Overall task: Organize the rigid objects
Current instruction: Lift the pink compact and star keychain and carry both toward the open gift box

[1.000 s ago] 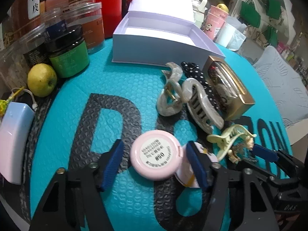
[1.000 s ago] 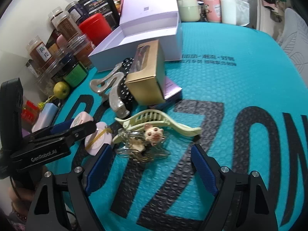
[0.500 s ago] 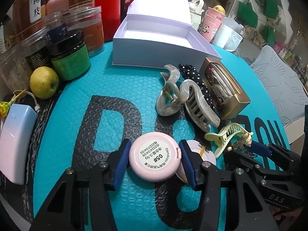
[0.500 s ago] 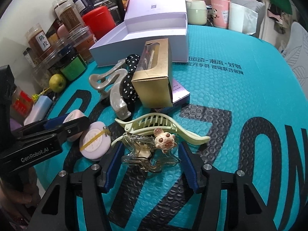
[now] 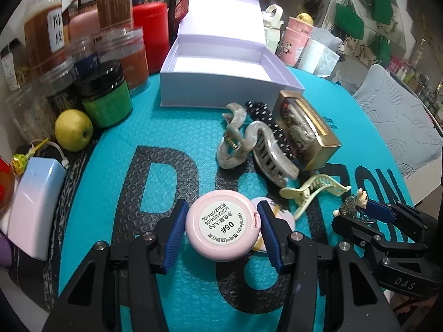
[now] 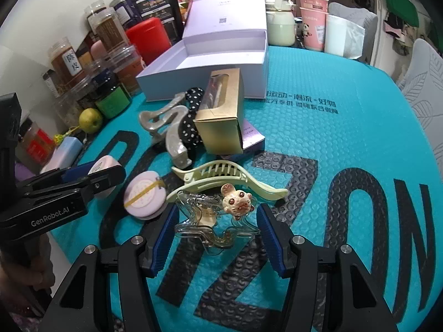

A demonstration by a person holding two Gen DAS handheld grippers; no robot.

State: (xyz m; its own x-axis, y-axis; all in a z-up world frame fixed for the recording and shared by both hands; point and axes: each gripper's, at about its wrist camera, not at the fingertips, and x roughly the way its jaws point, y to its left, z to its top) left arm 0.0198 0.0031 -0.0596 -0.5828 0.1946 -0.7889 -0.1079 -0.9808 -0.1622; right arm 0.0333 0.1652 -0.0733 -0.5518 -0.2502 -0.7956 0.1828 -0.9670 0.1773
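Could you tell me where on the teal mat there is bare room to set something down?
The mat is bare right of the gold box, out to its far edge. Another free patch lies between the green jar, the yellow fruit and the marbled hair claw. The open lavender box looks empty. Around the cream claw and both grippers it is crowded.

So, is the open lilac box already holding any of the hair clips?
No, the lilac box shows only its bare white inside; the hair clips lie on the teal mat.
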